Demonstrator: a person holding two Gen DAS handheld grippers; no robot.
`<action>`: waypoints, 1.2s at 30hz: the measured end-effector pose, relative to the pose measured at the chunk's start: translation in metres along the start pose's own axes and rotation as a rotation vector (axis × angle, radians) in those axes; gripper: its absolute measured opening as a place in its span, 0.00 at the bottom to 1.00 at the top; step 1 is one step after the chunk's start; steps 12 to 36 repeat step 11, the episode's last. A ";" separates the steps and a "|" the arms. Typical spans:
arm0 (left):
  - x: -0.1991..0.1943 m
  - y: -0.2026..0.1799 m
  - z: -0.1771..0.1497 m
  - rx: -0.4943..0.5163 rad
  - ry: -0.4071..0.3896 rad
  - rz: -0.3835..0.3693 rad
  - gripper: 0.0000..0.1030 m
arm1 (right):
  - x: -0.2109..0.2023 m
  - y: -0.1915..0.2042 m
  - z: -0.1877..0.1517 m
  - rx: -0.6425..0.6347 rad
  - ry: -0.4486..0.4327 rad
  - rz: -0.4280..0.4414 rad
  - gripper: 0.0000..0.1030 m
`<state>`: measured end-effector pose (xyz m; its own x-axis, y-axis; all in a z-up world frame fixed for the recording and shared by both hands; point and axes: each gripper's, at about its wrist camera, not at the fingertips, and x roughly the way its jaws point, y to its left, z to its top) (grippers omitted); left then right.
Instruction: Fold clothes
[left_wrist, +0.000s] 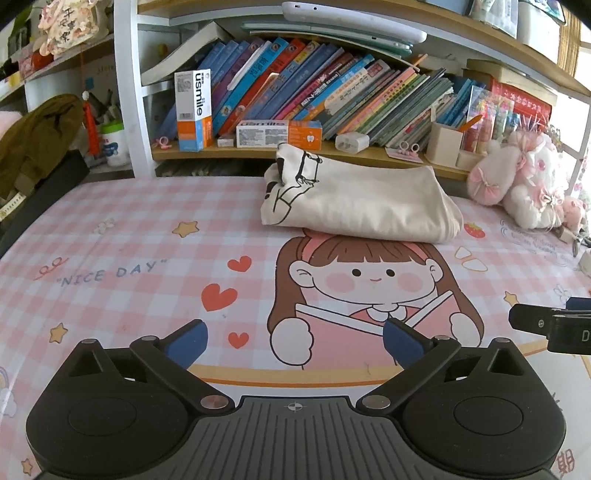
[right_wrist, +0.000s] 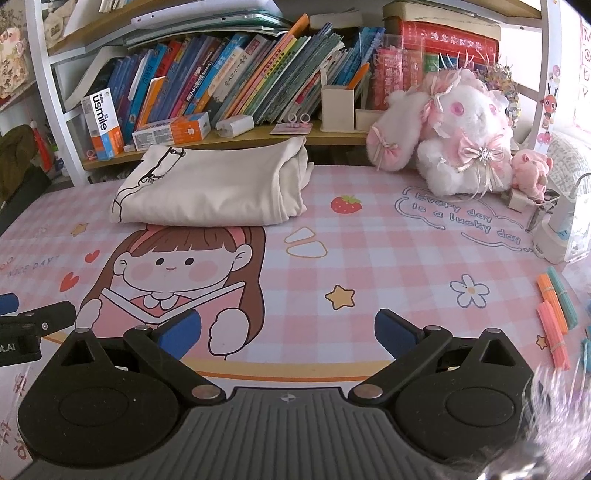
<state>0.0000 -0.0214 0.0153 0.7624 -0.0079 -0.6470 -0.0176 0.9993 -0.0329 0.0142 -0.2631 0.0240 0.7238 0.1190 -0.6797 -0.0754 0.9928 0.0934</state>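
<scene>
A cream garment (left_wrist: 362, 201) with a black line drawing lies folded into a compact bundle at the far side of the pink checked mat (left_wrist: 129, 258), just in front of the bookshelf. The right wrist view shows the same folded garment (right_wrist: 210, 188) at upper left. My left gripper (left_wrist: 295, 341) is open, well short of the garment, with nothing between its blue pads. My right gripper (right_wrist: 288, 332) is open too and holds nothing. Each gripper's black body shows at the edge of the other's view.
A low shelf of books (left_wrist: 314, 88) and toothpaste boxes (left_wrist: 194, 110) runs behind the mat. A white and pink plush rabbit (right_wrist: 454, 136) sits at the back right. Coloured stick bundles (right_wrist: 554, 317) and a small white device (right_wrist: 554, 236) lie at the right edge. An olive bag (left_wrist: 33, 144) stands far left.
</scene>
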 end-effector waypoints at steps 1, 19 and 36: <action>0.000 0.000 0.000 0.001 0.001 0.000 1.00 | 0.000 0.000 0.000 0.002 0.001 0.000 0.98; 0.001 -0.004 -0.002 0.022 -0.006 -0.004 1.00 | 0.002 0.001 -0.002 0.000 0.012 -0.001 0.98; 0.001 -0.004 -0.002 0.022 -0.006 -0.004 1.00 | 0.002 0.001 -0.002 0.000 0.012 -0.001 0.98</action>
